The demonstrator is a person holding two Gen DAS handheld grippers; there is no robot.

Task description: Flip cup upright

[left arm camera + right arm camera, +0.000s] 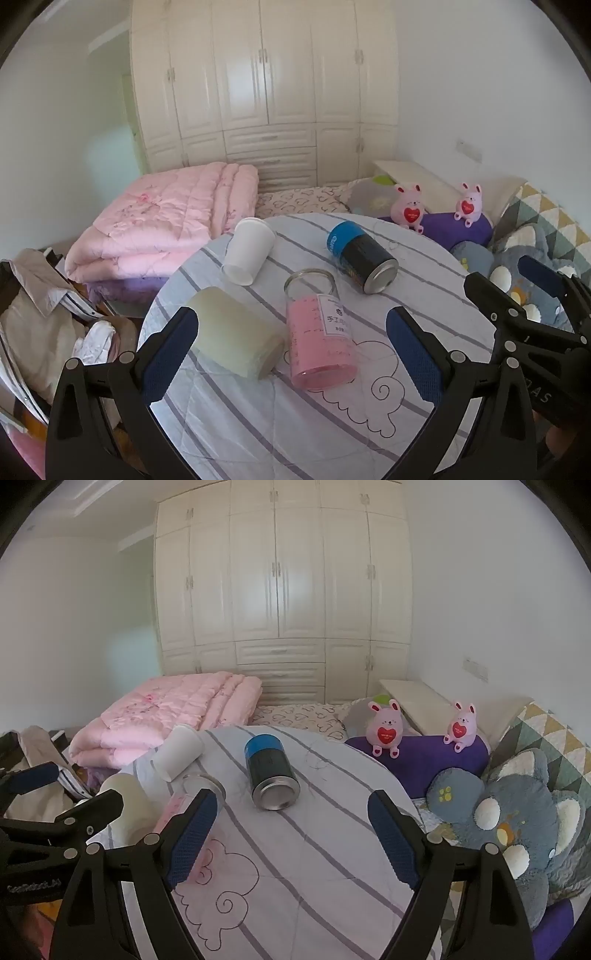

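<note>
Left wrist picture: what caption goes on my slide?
Open left gripper hovering over four tipped-over cups on the round table.

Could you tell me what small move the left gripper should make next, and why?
Probably ease the open left gripper forward and down around the pale green cup lying on its side on the striped round table. Its left pad already sits beside that cup, nothing is held, and the pink-filled glass jar lies close alongside, so go slowly.
</note>
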